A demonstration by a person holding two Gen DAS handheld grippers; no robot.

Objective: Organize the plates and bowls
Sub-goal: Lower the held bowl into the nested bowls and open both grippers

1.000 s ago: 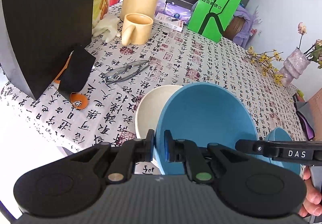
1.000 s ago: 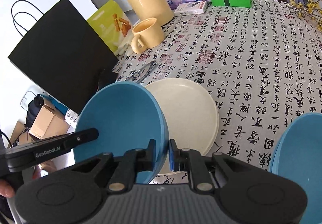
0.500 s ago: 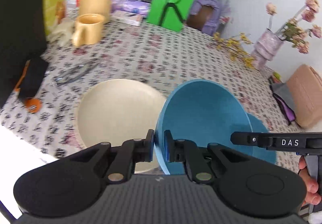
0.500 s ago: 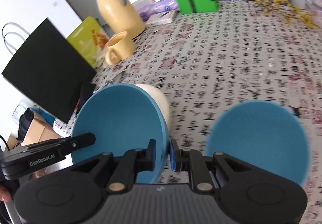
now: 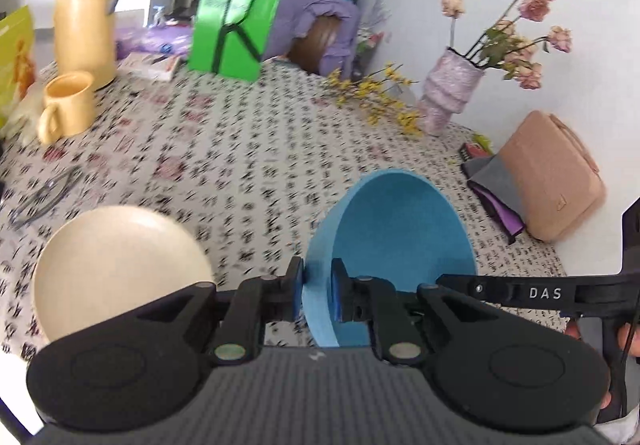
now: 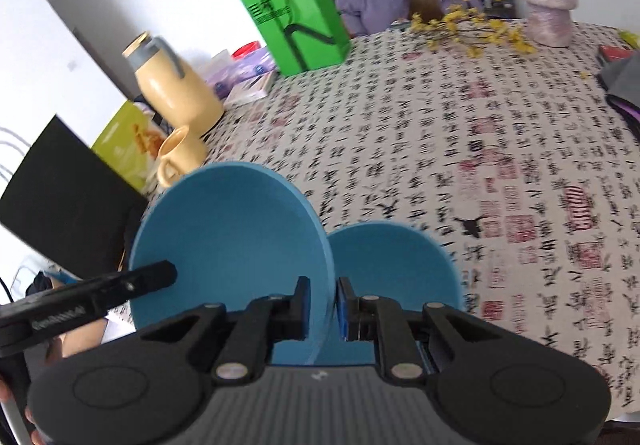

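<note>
- Where the left wrist view looks along our left gripper (image 5: 316, 295), its blue pads are clamped on the rim of a deep blue round bowl (image 5: 400, 241), which tilts on edge with its hollow facing right.
- To the left of it, a cream round plate (image 5: 116, 265) lies flat on the calligraphy-print tablecloth (image 5: 248, 149), near the table's front edge.
- Far left stand a yellow mug (image 5: 66, 107) and a tall yellow thermos jug (image 5: 86, 13); a green paper bag (image 5: 236, 19) stands behind.
- Along the right wrist view, our right gripper (image 6: 324, 309) pinches the same bowl's rim, the bowl standing to the left of the pads.
- Just right of it, partly hidden behind the bowl, sits a second blue round dish (image 6: 396, 265) on the cloth.
</note>
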